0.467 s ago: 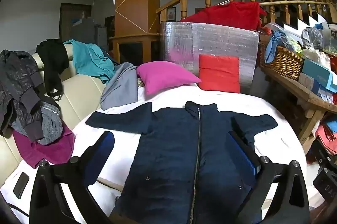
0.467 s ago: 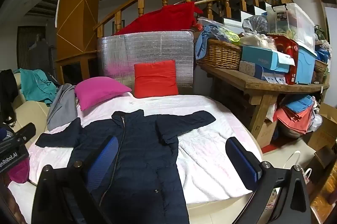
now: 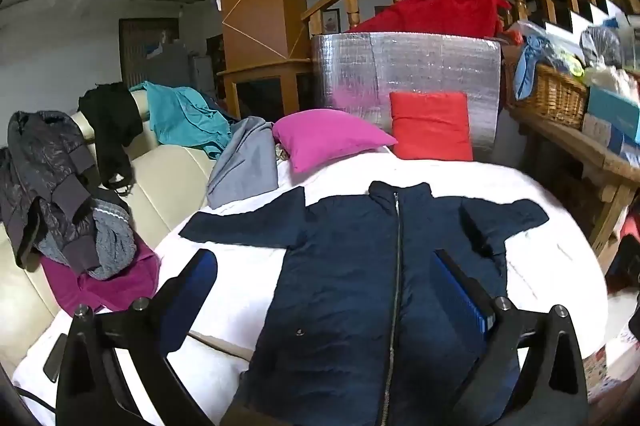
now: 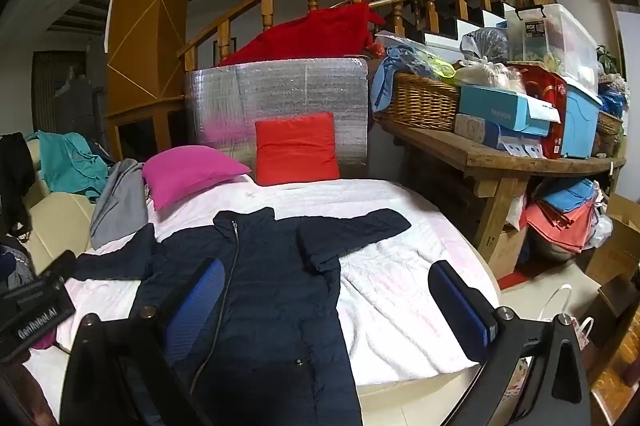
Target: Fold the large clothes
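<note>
Left wrist view: white bed cover (image 3: 420, 173) carries navy jacket (image 3: 360, 286), zipped, laid flat, sleeves spread; hem cut off by lower frame edge. Left gripper (image 3: 332, 290) fingers wide apart, nothing between them.

Right wrist view: same jacket, left sleeve end hidden behind the other gripper's body. Right gripper (image 4: 326, 306) fingers spread, empty.

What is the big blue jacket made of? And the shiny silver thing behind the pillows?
The navy jacket looks like thin quilted synthetic fabric, perhaps nylon: matte, softly puffy, with a metal-looking zipper down the front. The silver panel looks like foil-faced bubble insulation: it is shiny, shows a fine grid of small cells and mirrors the pink pillow as a blur.
</note>
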